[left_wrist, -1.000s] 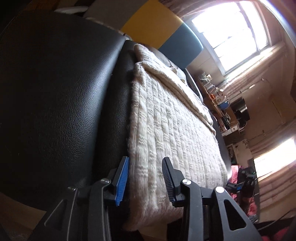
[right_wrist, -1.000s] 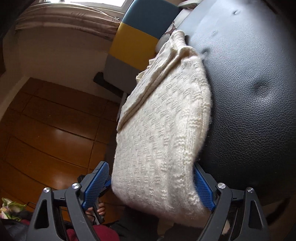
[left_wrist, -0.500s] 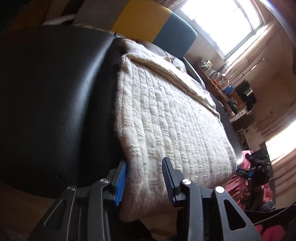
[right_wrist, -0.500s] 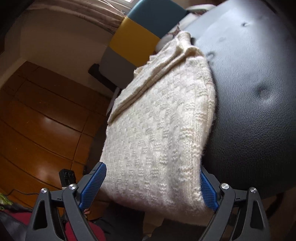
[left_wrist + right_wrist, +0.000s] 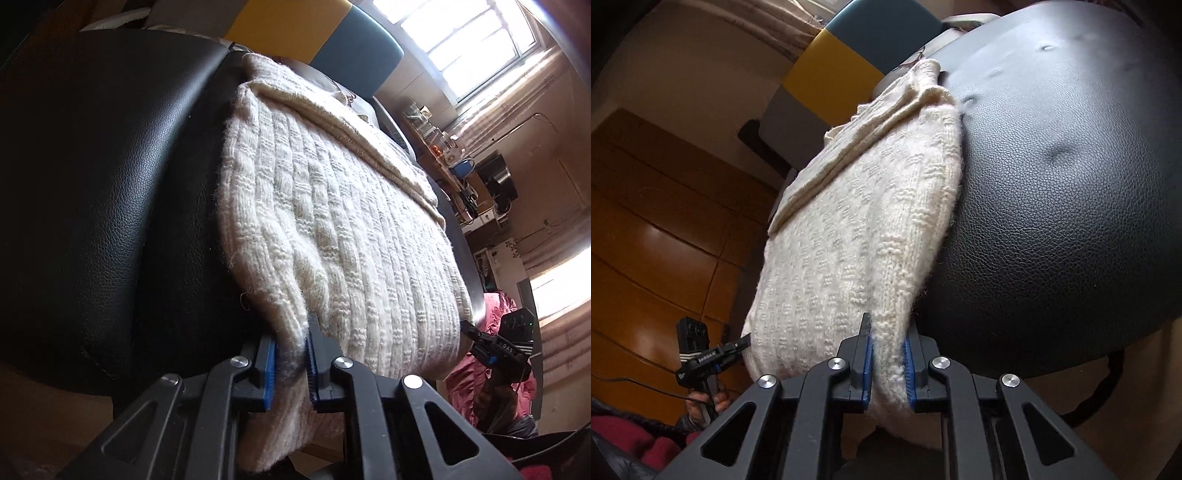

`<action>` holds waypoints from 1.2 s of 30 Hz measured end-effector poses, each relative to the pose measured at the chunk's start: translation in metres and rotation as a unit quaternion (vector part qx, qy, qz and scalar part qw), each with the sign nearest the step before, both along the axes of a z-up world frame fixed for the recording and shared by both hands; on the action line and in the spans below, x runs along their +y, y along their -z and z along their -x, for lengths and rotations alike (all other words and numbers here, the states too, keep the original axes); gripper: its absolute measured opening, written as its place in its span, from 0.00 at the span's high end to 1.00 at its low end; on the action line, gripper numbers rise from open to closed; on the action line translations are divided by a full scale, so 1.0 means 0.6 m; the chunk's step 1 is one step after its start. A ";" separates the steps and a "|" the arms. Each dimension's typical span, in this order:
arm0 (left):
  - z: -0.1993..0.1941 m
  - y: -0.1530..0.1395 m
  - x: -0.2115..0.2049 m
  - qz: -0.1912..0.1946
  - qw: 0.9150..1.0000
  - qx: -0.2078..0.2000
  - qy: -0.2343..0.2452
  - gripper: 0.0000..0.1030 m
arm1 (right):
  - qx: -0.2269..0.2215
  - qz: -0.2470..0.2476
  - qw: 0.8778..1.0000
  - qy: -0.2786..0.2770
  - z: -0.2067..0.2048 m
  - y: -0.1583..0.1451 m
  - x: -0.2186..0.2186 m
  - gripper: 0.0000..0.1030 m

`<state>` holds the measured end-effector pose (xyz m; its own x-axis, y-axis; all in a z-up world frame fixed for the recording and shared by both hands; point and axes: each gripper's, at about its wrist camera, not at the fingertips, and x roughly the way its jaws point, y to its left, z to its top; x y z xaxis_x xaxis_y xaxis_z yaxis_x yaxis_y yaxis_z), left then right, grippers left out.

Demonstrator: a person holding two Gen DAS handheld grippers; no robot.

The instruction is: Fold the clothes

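Both grippers, left gripper [image 5: 290, 363] and right gripper [image 5: 888, 365], are pinching the near hem of the cream knitted sweater [image 5: 332, 206], jaws nearly closed on it. It is lying folded along the black leather seat [image 5: 1052, 206], its near end hanging over the seat's edge.

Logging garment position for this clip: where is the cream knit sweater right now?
The cream knit sweater lies folded on the black leather seat; its near edge overhangs, pinched at opposite corners by the left gripper and right gripper.
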<state>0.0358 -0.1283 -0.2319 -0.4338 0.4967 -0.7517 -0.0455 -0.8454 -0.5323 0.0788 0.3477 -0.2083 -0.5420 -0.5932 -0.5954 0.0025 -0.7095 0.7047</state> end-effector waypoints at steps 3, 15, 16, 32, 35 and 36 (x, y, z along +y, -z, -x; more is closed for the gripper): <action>0.003 -0.004 0.003 -0.001 1.000 0.003 0.004 0.90 | -0.004 0.003 1.000 0.003 -0.005 -0.003 0.003 0.86; 0.035 -0.045 -0.026 -0.162 0.984 0.061 0.036 0.92 | 0.014 0.090 0.996 -0.008 0.025 -0.017 -0.019 0.86; 0.044 -0.048 -0.028 -0.169 0.983 0.065 0.035 0.92 | 0.018 0.093 0.995 -0.010 0.033 -0.021 -0.019 0.86; 0.278 -0.124 -0.014 -0.237 0.961 0.139 0.021 0.92 | 0.055 0.115 0.992 0.009 0.255 -0.073 -0.013 0.86; 0.361 -0.112 -0.017 -0.244 0.961 0.131 -0.005 0.92 | 0.046 0.112 0.992 0.023 0.326 -0.069 0.001 0.86; 0.381 -0.103 -0.019 -0.244 0.962 0.124 -0.013 0.92 | 0.038 0.114 0.992 0.030 0.350 -0.062 0.006 0.86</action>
